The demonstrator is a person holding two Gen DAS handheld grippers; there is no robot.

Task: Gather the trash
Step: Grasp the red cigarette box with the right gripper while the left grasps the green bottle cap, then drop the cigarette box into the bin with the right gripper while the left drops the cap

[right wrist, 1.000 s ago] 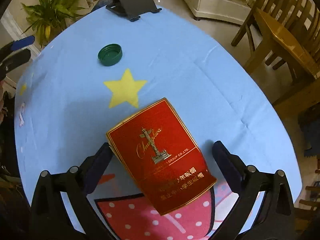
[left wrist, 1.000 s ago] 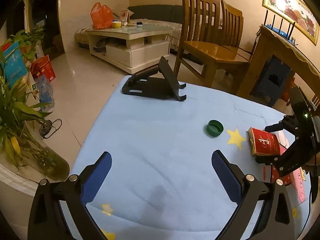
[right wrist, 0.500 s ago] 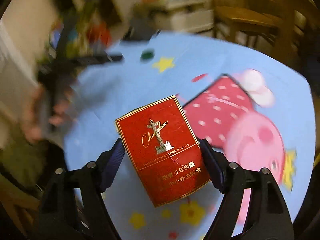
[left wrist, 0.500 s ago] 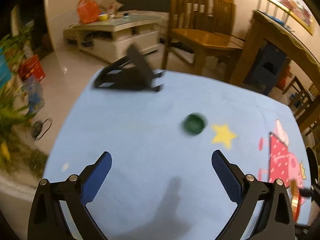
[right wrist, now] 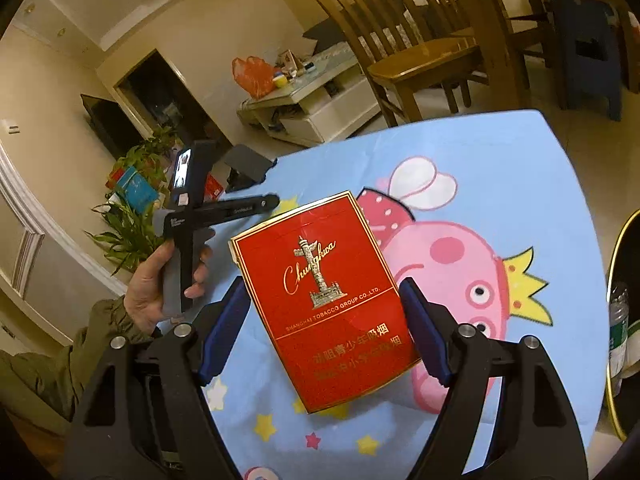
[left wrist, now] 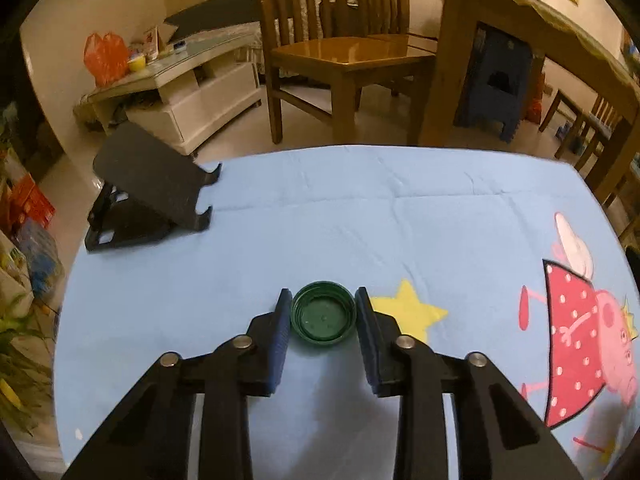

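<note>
1. The left gripper [left wrist: 323, 316] points down at the table with its blue pads either side of the green bottle cap [left wrist: 323, 317]. Its jaws have just been closing, and the pads now sit right against the cap's rim; from where I stand I would call it a pinch, though how firmly it bites I cannot say.
2. The cap lies open side up on the blue tablecloth [left wrist: 360, 220], toward the near edge, just beside a yellow star print. A shallow round rim slips easily, so I would keep the pads low on its wall and squeeze fully before lifting straight up.
3. The right gripper [right wrist: 324, 322] holds the red cigarette pack [right wrist: 320, 300] clear above the cloth, its jaws pressed on the pack's two long sides. The pack sits tilted in the grip; keep the squeeze steady so it does not swivel out.
4. In the right wrist view a person's hand [right wrist: 160, 284] holds the left tool's handle over the table's left edge.
5. At the right edge stands a dark gold-rimmed container [right wrist: 624, 320] with a plastic bottle in it, probably the bin. Both pieces likely go there, pack first.
</note>
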